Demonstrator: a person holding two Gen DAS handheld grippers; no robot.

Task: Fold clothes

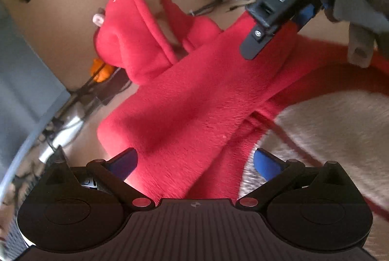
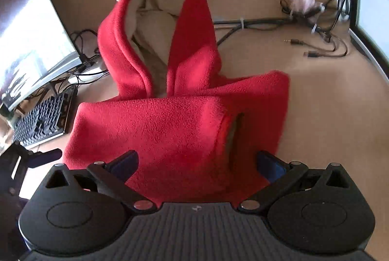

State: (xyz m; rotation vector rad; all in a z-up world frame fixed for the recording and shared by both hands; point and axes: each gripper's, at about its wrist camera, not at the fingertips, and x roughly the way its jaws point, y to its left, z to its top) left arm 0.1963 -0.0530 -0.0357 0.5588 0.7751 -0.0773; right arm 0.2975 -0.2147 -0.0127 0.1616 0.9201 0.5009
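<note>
On the tan table [image 2: 316, 115], red fleece hoodie [image 2: 170, 129]; cream-lined hood [image 2: 158, 5]

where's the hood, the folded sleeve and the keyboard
hood [image 2: 155, 25], right wrist view, on its pale lining
folded sleeve [image 2: 155, 124], right wrist view, on its red fleece middle
keyboard [image 2: 41, 120], right wrist view, on its keys

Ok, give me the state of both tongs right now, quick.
Left tongs: open, jaws spread either side of the red fleece hoodie, not clamped.
Right tongs: open, holding nothing, hoodie sleeve between the jaws.
</note>
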